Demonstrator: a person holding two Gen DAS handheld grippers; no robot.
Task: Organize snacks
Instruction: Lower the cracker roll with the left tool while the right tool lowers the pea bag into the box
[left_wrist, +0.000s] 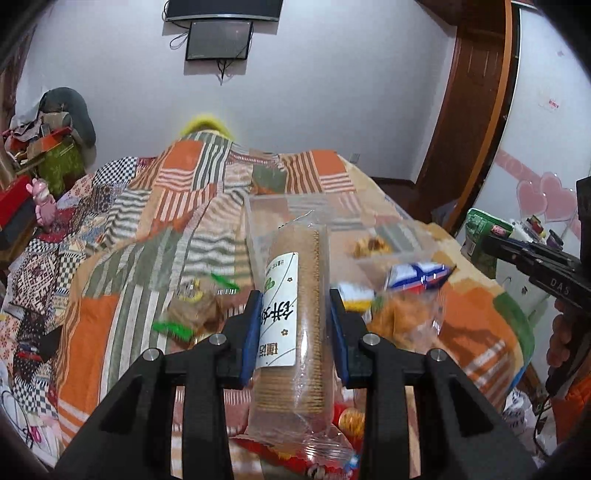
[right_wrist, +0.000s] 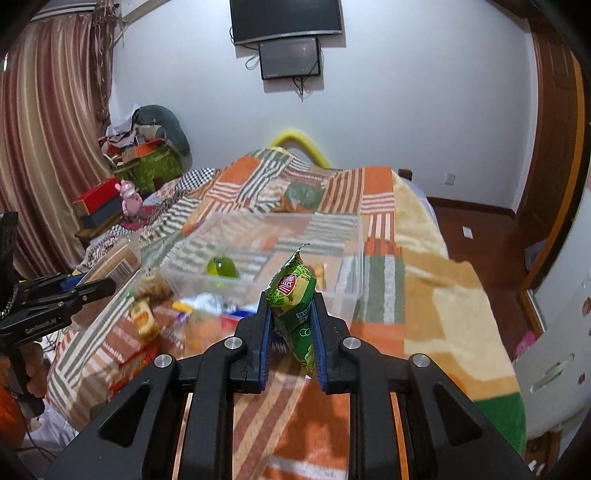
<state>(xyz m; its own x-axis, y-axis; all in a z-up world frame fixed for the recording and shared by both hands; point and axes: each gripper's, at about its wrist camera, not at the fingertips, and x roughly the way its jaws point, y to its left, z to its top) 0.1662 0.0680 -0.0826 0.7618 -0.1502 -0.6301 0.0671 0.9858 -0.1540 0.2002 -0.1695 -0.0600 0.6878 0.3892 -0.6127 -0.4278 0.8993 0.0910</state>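
Patchwork bedding in orange, green and striped squares covers the bed that serves as the work surface, under a white wall with a dark screen. On the left gripper (left_wrist: 295, 325) the blue-padded jaws are pinched on a biscuit sleeve (left_wrist: 295, 295), a long round stack of thin tan crackers in crinkly clear film with a white label; its long axis runs straight ahead along the fingers, its far end pointing into the clear plastic bin (left_wrist: 255, 236) just beyond. The right gripper (right_wrist: 291, 325) is clamped on a small green foil snack packet (right_wrist: 293, 295), soft and pillow-shaped, standing upright with its crimped tip uppermost. From this side the bin (right_wrist: 354, 258), a rigid see-through box with inner dividers, lies directly ahead, a glossy green jelly cup (right_wrist: 221, 269) inside. Loose wrapped snacks (left_wrist: 402, 306) lie beside the bin. By my judgement, the left load is nearer its compartment.
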